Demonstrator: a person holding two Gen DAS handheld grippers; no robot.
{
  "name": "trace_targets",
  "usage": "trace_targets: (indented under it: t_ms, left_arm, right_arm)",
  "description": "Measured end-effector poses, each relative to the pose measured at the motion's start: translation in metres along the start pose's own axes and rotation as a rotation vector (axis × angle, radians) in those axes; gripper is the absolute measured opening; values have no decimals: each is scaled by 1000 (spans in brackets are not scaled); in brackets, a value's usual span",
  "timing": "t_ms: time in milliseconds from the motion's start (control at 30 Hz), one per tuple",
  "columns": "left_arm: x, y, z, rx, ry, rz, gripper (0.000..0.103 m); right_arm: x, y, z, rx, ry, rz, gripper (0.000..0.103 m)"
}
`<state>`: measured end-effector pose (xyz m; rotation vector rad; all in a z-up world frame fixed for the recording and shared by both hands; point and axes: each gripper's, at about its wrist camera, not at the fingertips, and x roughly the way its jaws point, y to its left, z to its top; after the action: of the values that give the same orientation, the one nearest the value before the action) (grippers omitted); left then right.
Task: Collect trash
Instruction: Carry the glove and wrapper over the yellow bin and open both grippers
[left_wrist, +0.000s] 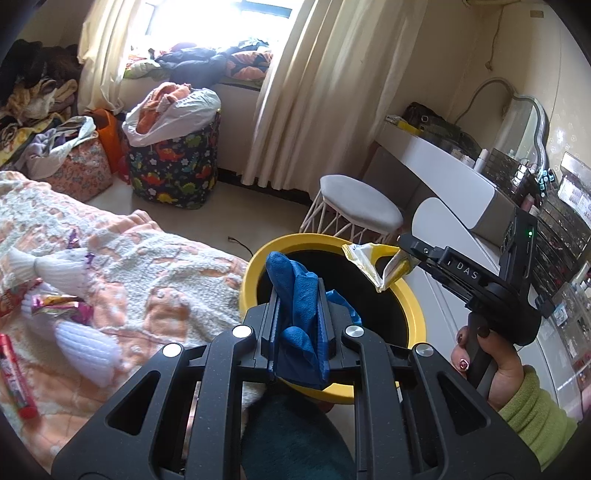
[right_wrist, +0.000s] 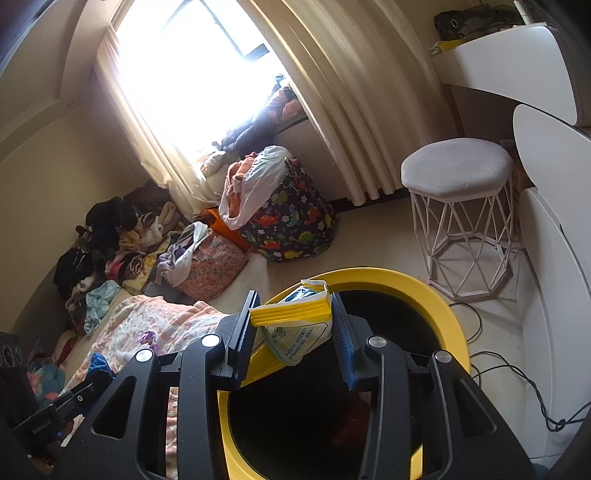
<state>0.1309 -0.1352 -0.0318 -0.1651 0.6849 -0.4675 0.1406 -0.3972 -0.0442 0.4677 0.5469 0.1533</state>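
Note:
My left gripper (left_wrist: 298, 295) is shut on a crumpled blue glove (left_wrist: 297, 291), held over the near rim of a yellow bin (left_wrist: 255, 266) with a black inside. My right gripper (right_wrist: 293, 314) is shut on a yellow and white wrapper (right_wrist: 295, 317) above the same yellow bin (right_wrist: 436, 295). In the left wrist view the right gripper (left_wrist: 400, 254) reaches in from the right, the wrapper (left_wrist: 384, 264) hanging over the bin's far rim. More wrappers (left_wrist: 61, 304) and a red tube (left_wrist: 16, 373) lie on the bed at left.
A bed with a peach and white blanket (left_wrist: 159, 269) sits left of the bin. A white stool (right_wrist: 458, 206) and a white dressing table (left_wrist: 454, 173) stand to the right. A dinosaur-print bag (left_wrist: 173, 170) and piles of clothes line the curtained window wall. Cables (right_wrist: 517, 380) cross the floor.

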Motion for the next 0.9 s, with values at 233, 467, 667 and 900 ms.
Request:
trace_targets:
  t_ms: [233, 467, 667, 900]
  left_arm:
    - [20, -9, -1, 13, 33, -13, 11]
    - [38, -18, 1, 36, 56, -21, 11]
    - [52, -24, 2, 40, 74, -29, 11]
    - [67, -21, 3, 29, 97, -33, 12]
  right_arm:
    - [0, -8, 2, -1, -9, -33, 36]
    - [2, -21, 1, 23, -7, -54, 36]
    - [3, -29, 1, 39, -3, -72, 36]
    - [9, -33, -3, 54, 23, -87, 36]
